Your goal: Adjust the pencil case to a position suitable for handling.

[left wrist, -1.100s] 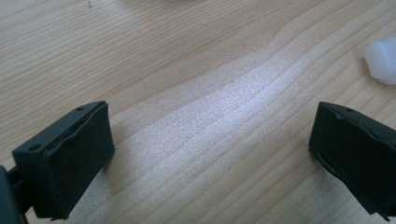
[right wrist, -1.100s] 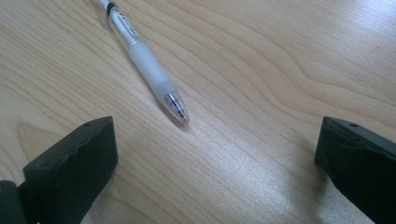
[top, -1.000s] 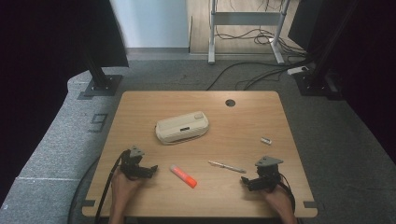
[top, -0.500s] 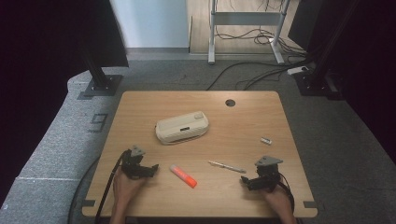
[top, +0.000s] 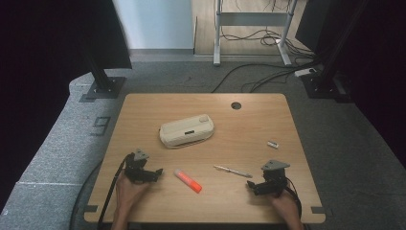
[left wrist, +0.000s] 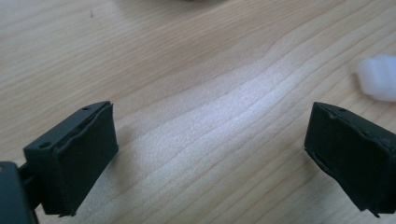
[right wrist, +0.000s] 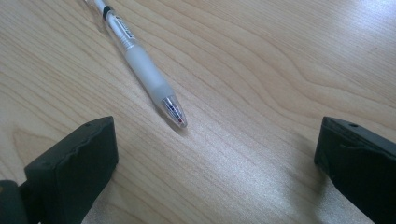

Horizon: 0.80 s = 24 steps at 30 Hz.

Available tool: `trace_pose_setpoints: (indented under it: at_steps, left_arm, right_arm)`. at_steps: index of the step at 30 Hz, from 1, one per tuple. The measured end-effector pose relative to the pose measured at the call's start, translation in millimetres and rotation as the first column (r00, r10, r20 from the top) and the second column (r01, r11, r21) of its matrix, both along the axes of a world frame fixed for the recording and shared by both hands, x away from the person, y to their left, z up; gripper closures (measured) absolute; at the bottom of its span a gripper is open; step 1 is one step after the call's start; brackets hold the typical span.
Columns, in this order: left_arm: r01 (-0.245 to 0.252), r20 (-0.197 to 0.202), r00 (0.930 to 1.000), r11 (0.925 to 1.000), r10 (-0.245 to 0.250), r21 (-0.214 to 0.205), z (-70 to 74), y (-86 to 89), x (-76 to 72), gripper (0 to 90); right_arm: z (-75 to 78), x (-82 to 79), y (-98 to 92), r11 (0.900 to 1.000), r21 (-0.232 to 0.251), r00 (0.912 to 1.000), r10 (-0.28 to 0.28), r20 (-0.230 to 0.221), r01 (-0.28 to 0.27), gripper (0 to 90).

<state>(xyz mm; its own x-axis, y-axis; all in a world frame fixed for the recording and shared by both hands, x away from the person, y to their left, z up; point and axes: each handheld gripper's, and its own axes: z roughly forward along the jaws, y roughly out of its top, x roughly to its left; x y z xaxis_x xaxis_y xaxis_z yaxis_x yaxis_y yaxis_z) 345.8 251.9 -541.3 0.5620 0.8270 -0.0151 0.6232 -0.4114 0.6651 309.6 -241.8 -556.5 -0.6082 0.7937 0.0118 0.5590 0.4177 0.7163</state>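
Both tools rest on the wooden counter (top: 143, 110) with nothing picked up: the left hand-held gripper (top: 154, 173) and the right hand-held gripper (top: 252, 186) each sit spread wide and empty. The pen (top: 232, 171) lies untouched just ahead of the right one, well clear of the cream case (top: 186, 131) at the counter's middle, so the work looks barely begun. The right gripper view brings out the pen's clear tip (right wrist: 174, 111) between the jaws; from above, an orange marker (top: 188, 180) lies nearer the pen than the case.

left tongs (top: 158, 172): mine, black, grey three-cornered plate on top, black cable trailing
right tongs (top: 250, 186): black, same grey plate
jaws: blocky black pads, small screw holes
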Motion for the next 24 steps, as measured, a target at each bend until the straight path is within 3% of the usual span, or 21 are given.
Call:
trace_pose_setpoints:
  at_steps: [10, 17, 24]
  left_arm:
    - [0.068, 0.006, 0.9977, 0.9964, -0.068, -0.051, 21.2, -5.0, 8.0, 5.2]
    - [0.095, 0.01, 0.9954, 0.9952, -0.095, -0.024, 32.0, -14.2, 15.9, 5.3]
    - [0.113, 0.009, 0.9936, 0.9928, -0.113, -0.038, 41.4, -19.2, 25.3, 5.3]
  right_arm:
    - [0.0, 0.0, 0.0, 1.0, 0.0, 1.0, 0.0, 0.0, 0.0, 0.0]
    - [0.0, 0.0, 0.0, 1.0, 0.0, 1.0, 0.0, 0.0, 0.0, 0.0]
    - [0.0, 0.0, 0.0, 1.0, 0.0, 1.0, 0.0, 0.0, 0.0, 0.0]
